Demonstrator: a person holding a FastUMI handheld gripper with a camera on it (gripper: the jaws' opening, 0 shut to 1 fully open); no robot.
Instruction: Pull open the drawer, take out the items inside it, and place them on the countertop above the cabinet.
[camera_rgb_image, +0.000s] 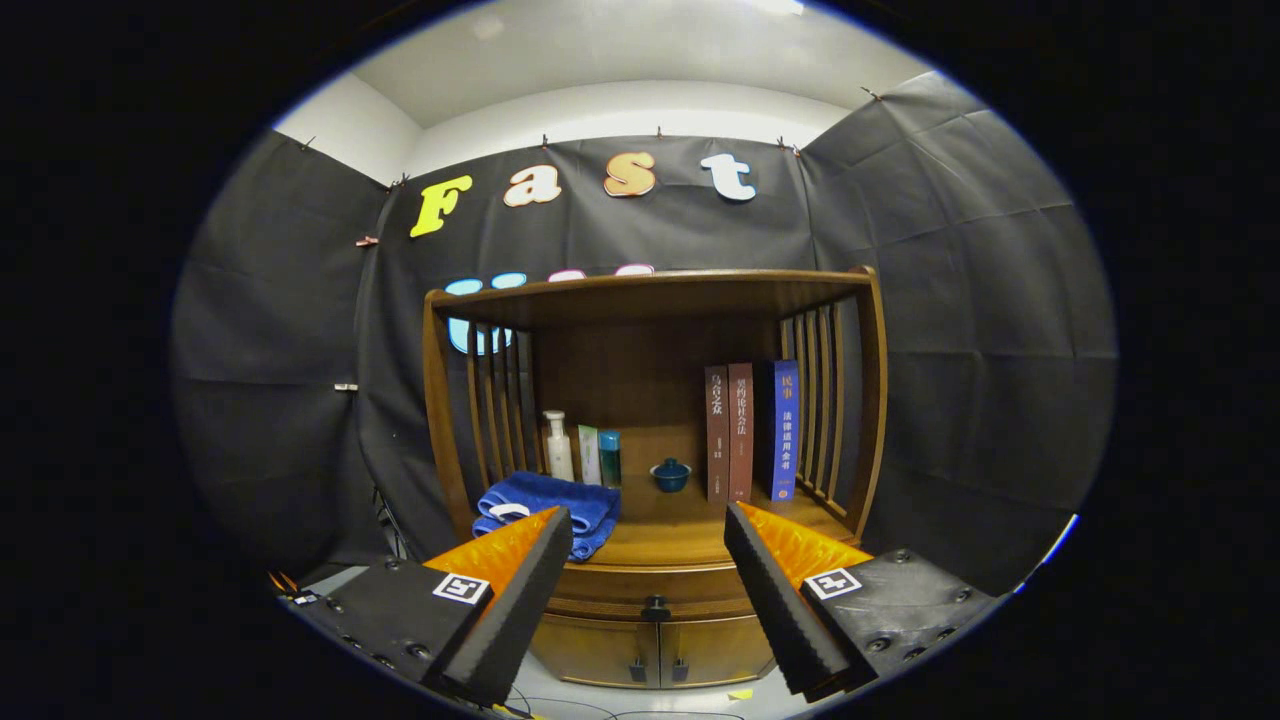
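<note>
A wooden cabinet stands ahead of me against the booth wall, with a shelf top (655, 285) over its countertop (675, 520). Below the countertop the drawer (655, 590) is closed, and its small dark knob (656, 606) sits between my two fingers, some way beyond them. My gripper (648, 530) is open and holds nothing; its fingers are wide apart and away from the cabinet. What lies inside the drawer is hidden.
On the countertop lie a folded blue towel (545, 505), a white bottle (558, 447), two small boxes (599, 456), a small blue lidded cup (670, 475) and three upright books (750, 432). Two lower doors (655, 655) with handles sit under the drawer. Slatted side rails (820, 410) flank the countertop.
</note>
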